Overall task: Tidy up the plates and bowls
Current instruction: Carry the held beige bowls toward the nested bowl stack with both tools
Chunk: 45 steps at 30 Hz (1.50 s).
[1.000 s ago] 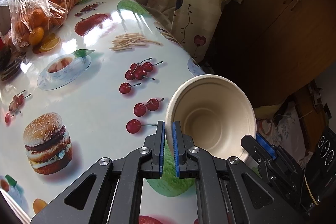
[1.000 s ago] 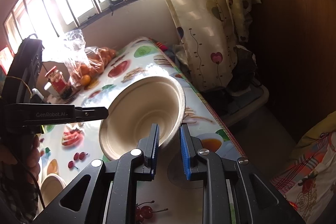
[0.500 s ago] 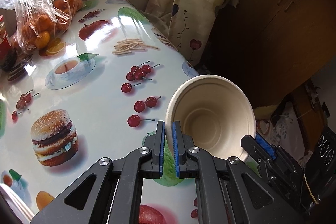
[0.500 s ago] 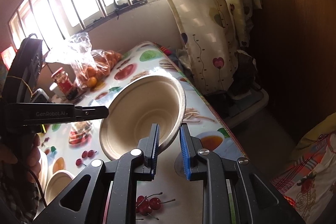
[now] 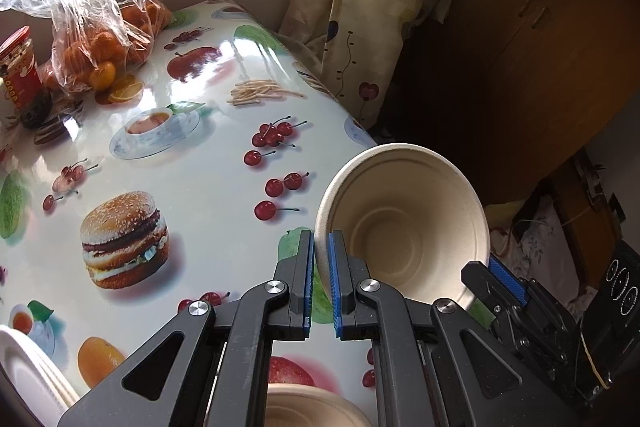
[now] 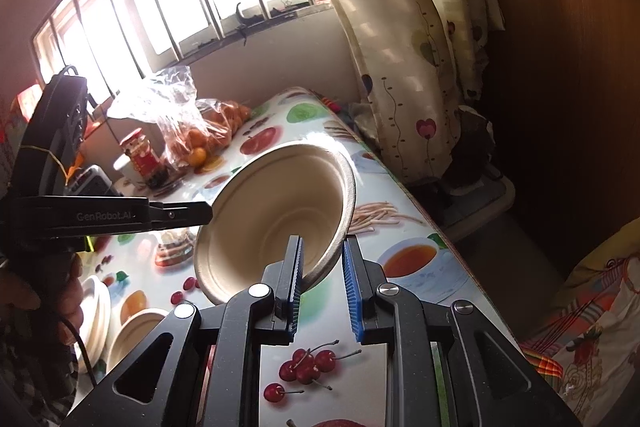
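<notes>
Held bowl (image 5: 404, 227): beige, moulded pulp, tilted on its side with the opening toward both cameras; raised above the near right edge of the desk.
Left gripper (image 5: 319, 281): clamped on the left part of the bowl rim, blue pads pressed to either side of the wall.
Right gripper (image 6: 322, 287): blue pads straddling the lower right part of the rim (image 6: 344, 227); left pad touching the rim, right pad standing off with a visible gap; parted, not clamping.
Second bowl (image 5: 316, 407): same beige type, upright on the desk below the left gripper, partly hidden by the gripper body.
Plates (image 5: 28, 375): white stack at the near left corner of the desk, beside the second bowl.
Desk (image 5: 208, 155): covered in glossy cloth printed with cherries, burger, teacup and fruit.
Bag of oranges (image 5: 92, 47): clear plastic, at the far left of the desk.
Jar (image 5: 18, 67): red label, just left of the bag.
Curtain (image 5: 360, 7): cream, heart and vine print, hanging past the far right corner of the desk.
Cabinet (image 5: 540, 47): dark wood, right of the curtain.
</notes>
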Tool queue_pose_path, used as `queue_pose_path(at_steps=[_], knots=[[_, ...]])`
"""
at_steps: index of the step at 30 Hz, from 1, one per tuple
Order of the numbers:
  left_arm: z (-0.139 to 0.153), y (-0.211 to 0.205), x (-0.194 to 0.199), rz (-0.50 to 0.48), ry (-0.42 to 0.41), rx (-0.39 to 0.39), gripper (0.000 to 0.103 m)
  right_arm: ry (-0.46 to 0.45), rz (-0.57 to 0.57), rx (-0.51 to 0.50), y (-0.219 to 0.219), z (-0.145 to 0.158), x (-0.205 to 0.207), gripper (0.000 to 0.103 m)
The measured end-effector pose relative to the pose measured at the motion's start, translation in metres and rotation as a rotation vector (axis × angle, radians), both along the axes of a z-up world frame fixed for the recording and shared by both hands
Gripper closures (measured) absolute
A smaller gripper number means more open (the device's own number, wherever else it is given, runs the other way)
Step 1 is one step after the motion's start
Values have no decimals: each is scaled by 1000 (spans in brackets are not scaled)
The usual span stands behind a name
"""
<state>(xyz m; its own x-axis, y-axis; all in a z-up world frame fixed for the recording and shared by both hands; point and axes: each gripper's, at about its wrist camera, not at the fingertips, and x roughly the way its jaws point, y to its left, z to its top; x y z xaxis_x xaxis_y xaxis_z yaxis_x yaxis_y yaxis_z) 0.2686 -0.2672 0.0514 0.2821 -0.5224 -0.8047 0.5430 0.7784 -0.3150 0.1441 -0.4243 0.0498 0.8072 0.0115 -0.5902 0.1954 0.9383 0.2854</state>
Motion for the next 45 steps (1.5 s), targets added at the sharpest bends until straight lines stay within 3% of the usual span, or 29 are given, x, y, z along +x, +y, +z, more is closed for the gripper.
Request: queue_pose_path(at_steps=[45], knots=[[23, 123, -79, 96, -66, -85, 96, -56, 111, -4, 98, 16, -62, 84]])
